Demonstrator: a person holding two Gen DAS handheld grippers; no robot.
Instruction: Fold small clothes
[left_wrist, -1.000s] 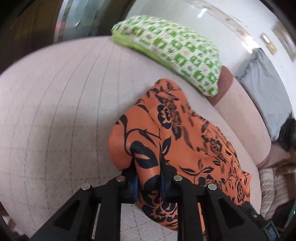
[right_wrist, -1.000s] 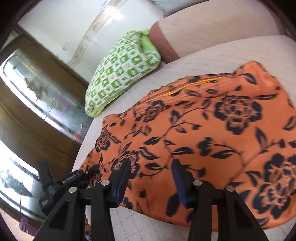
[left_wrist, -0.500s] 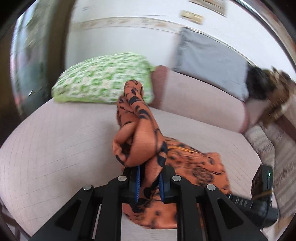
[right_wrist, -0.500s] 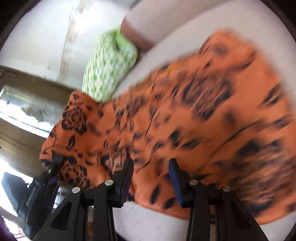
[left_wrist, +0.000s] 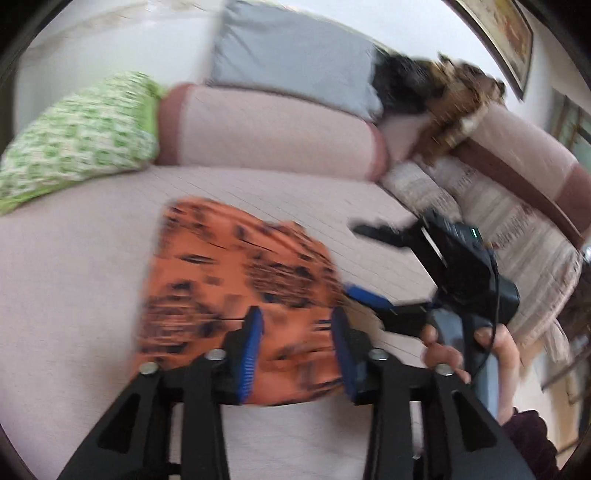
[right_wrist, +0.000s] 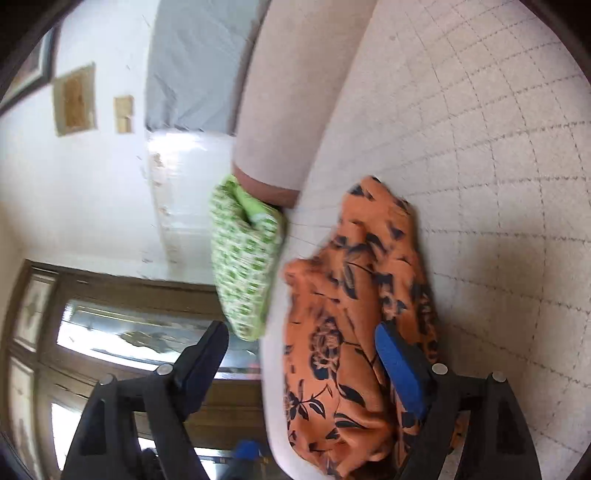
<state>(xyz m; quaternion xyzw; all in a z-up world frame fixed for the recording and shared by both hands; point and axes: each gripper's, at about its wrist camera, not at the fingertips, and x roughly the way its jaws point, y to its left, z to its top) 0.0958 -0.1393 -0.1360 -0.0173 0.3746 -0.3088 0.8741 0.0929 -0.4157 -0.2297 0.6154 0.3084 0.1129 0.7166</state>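
An orange garment with a dark floral print (left_wrist: 236, 291) lies folded over on the pale pink sofa seat (left_wrist: 66, 295). My left gripper (left_wrist: 297, 345) is open and empty just above its near edge. My right gripper (left_wrist: 365, 266) shows in the left wrist view at the garment's right edge, held by a hand. In the right wrist view, the right gripper (right_wrist: 303, 365) is open wide and the bunched garment (right_wrist: 354, 314) lies between and beyond its fingers, not clamped.
A green-and-white patterned pillow (left_wrist: 74, 136) lies at the sofa's far left, also in the right wrist view (right_wrist: 243, 254). A pink bolster (left_wrist: 269, 133) and grey cushion (left_wrist: 291, 55) line the back. Fringed throws (left_wrist: 517, 236) cover the right. A wooden glass-fronted cabinet (right_wrist: 110, 332) stands beside the sofa.
My left gripper has let go of the garment and opened; the lifted cloth now lies on the folded garment. My right gripper has swung and opened wider.
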